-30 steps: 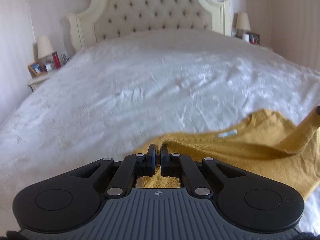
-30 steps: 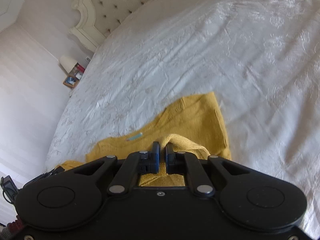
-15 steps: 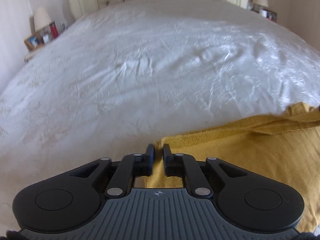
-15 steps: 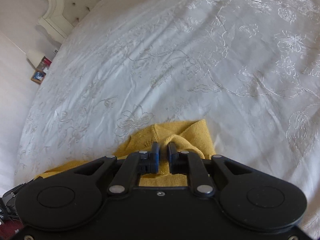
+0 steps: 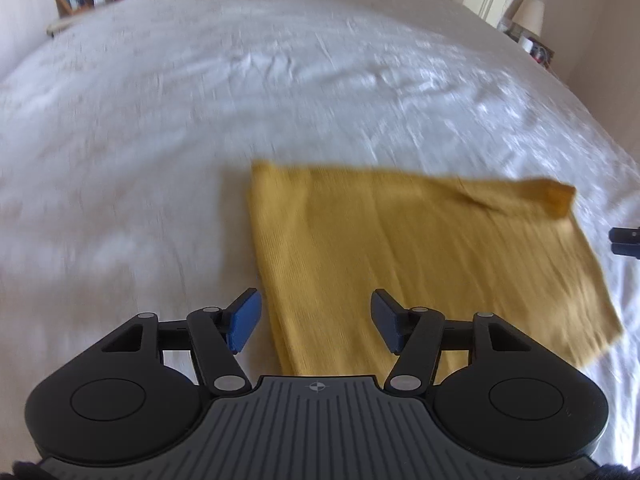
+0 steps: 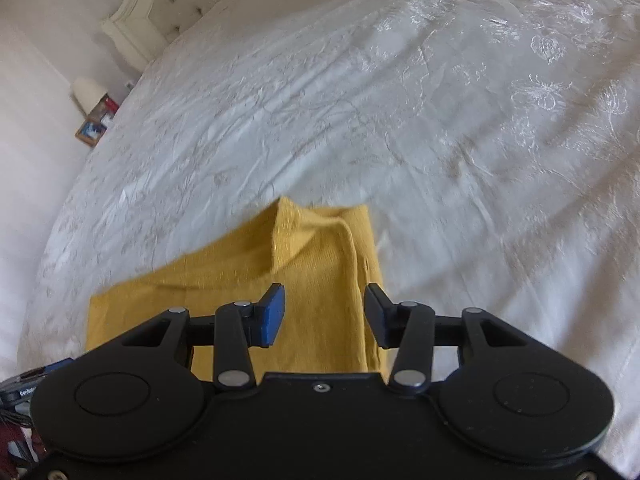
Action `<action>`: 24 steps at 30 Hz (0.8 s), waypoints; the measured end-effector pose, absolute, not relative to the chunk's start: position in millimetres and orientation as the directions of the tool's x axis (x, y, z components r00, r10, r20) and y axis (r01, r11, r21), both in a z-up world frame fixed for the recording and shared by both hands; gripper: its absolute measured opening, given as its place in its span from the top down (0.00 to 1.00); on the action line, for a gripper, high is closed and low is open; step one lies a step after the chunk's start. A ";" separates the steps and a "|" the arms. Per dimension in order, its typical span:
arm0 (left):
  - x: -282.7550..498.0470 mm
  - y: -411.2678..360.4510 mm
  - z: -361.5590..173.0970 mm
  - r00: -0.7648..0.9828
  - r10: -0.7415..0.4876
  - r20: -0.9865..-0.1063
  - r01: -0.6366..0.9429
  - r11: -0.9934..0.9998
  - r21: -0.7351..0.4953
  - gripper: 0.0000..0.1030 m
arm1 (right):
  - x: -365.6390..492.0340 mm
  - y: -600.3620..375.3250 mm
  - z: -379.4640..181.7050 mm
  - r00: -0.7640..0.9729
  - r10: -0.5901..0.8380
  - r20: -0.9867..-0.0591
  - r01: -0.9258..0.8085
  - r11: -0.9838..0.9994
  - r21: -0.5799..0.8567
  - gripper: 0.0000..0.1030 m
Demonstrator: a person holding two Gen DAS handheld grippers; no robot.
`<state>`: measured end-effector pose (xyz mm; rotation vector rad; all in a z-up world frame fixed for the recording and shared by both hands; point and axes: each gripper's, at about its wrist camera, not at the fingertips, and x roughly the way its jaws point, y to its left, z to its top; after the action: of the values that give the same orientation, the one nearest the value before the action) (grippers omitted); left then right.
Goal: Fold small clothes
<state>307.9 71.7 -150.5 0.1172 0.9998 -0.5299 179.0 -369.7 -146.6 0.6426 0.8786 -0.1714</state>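
Now both pinches are letting go — the left gripper [image 5: 316,322] and right gripper [image 6: 325,316] are opening, pads clear, over the mustard-yellow knitted garment [image 5: 420,256], folded on the white embroidered bedspread [image 5: 200,100] — fold laid.

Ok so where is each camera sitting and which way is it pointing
Left wrist: rides on the left tongs, angled down at the mustard-yellow knitted garment on the white embroidered bedspread; its opening pads press nothing.
Right wrist: rides on the right tongs, angled down at the garment's folded edge; opening, clamping nothing.
Shared: garment, bedspread, cream tufted headboard.
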 end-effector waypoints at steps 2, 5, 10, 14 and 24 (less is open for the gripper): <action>287.1 74.2 -156.2 0.391 -0.363 -0.846 0.468 0.870 -0.157 0.43 | 164.1 -360.7 -148.3 0.611 0.131 -0.781 0.374 0.822 0.430 0.48; 260.7 79.3 -161.4 0.364 -0.355 -0.861 0.459 0.873 -0.165 0.43 | 146.6 -347.9 -152.6 0.576 0.144 -0.805 0.354 0.843 0.404 0.48; 239.1 85.4 -167.6 0.347 -0.350 -0.870 0.444 0.878 -0.177 0.43 | 131.2 -333.4 -160.3 0.548 0.157 -0.822 0.338 0.857 0.389 0.48; 237.0 84.0 -168.2 0.368 -0.363 -0.856 0.440 0.879 -0.183 0.43 | 129.0 -328.5 -164.3 0.535 0.159 -0.830 0.331 0.865 0.378 0.48; 250.1 69.1 -168.5 0.384 -0.410 -0.827 0.477 0.855 -0.202 0.43 | 132.2 -329.1 -168.7 0.525 0.147 -0.838 0.320 0.878 0.355 0.48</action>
<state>250.1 69.1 -168.5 0.0734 1.0321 -0.5662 132.2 -329.1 -168.7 0.5101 1.0248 -0.1090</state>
